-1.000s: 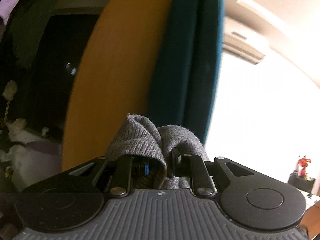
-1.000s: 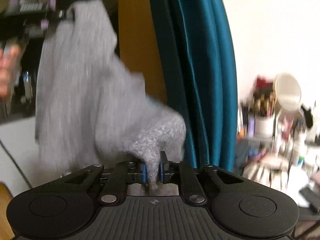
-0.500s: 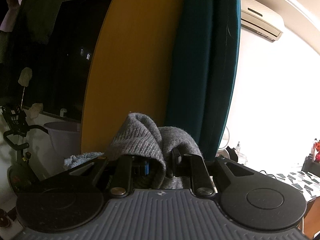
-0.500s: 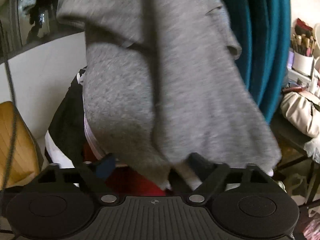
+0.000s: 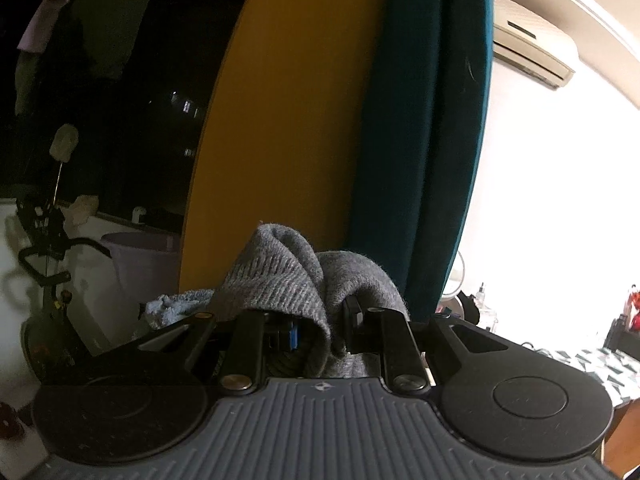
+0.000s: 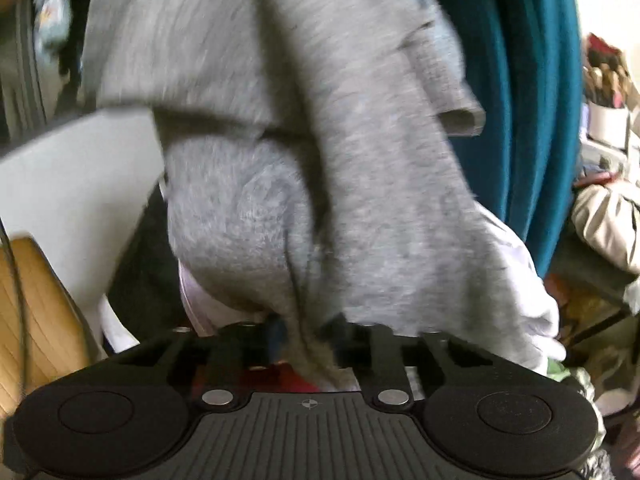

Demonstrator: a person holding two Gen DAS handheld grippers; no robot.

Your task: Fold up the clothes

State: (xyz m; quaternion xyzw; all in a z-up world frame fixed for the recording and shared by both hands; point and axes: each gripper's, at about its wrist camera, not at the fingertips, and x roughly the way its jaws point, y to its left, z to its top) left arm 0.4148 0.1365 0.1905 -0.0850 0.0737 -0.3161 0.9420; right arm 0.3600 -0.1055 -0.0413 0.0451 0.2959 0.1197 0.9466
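Between L gripper jaws, grey sweater pinched, R gripper blurred, grip unclear

Far wall: a yellow panel stands upright with a teal curtain touching its right edge. An air conditioner is mounted high at right. An exercise bike stands at left beside a pale tub. A wooden chair sits near left; cluttered shelves, blurred, at right.
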